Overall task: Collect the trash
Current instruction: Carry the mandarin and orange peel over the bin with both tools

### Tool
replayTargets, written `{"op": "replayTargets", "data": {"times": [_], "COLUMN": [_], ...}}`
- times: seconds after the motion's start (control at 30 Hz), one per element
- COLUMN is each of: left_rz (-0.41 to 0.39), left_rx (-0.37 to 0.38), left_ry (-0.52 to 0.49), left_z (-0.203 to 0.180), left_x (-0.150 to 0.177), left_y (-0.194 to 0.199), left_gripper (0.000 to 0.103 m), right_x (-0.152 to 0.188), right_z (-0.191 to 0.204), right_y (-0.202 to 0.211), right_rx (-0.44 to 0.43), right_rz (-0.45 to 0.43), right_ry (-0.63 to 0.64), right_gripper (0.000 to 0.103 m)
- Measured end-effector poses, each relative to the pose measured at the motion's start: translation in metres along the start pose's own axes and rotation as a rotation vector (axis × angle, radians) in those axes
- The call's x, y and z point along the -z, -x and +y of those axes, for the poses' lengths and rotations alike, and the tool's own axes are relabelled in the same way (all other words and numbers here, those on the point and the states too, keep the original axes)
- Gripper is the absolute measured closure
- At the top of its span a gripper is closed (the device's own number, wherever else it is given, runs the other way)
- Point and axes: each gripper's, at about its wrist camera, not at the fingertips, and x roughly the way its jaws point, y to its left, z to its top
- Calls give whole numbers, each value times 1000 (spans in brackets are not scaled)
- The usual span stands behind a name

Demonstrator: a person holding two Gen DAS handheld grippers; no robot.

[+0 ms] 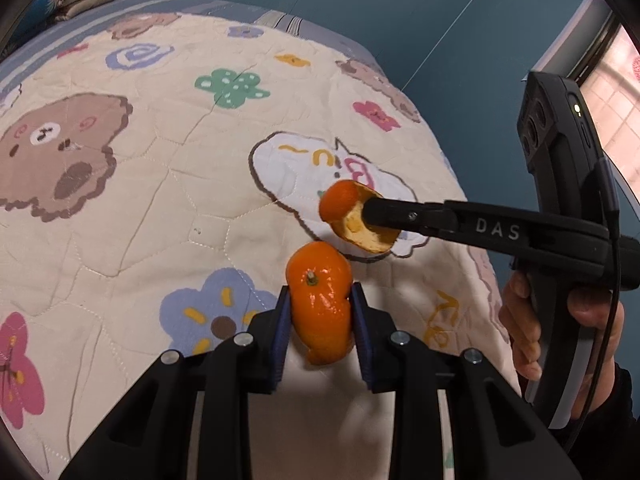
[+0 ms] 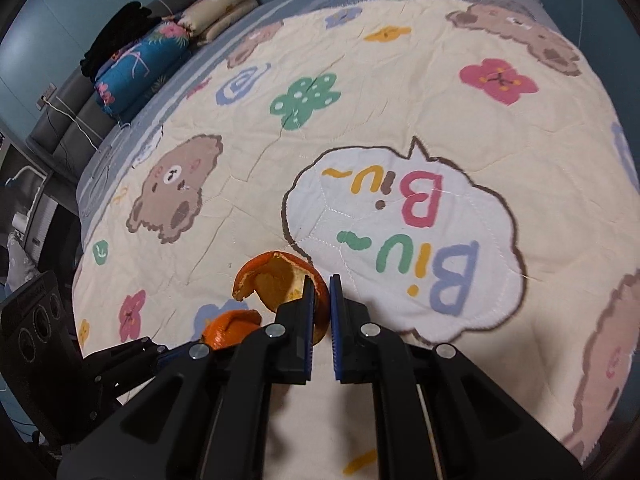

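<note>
Left gripper (image 1: 319, 312) clamps stemmed peel (image 1: 320, 300); right gripper (image 2: 320, 300) pinches curled peel (image 2: 276, 280); quilt (image 2: 360, 120), folded bedding (image 2: 144, 56) beyond.

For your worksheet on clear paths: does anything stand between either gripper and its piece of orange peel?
Nothing does. The left gripper already holds one orange peel between its fingers, and the right gripper is shut on another peel, above the quilt.

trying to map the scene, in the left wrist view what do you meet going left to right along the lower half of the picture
pink flower print → blue flower print → orange peel with the stem held in the left gripper → second peel piece pinched by the right gripper → person's hand on the right gripper's handle
</note>
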Motion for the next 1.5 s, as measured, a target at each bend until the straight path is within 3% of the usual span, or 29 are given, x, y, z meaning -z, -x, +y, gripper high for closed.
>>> {"op": "replayTargets", "data": {"times": [0.27, 0.6, 0.93, 1.17, 1.5], "left_rz": [-54, -125, -177, -189, -155], "left_rx": [-4, -28, 47, 91, 137], "left_ry": [-43, -125, -249, -337, -430], "left_z": [-16, -57, -129, -180, -248], "left_x": [6, 16, 28, 34, 41], "left_y": [32, 74, 104, 109, 86], "left_gripper": [76, 76, 76, 76, 76], "right_x": [27, 84, 145, 178, 219], "right_z": [-9, -38, -71, -97, -139], "right_y": [56, 158, 247, 300, 357], "right_rx": [-8, 6, 86, 125, 220], "right_rz": [-68, -208, -346, -449, -561], "right_ry": [-41, -121, -209, -283, -369], "right_gripper": [96, 96, 96, 96, 96]}}
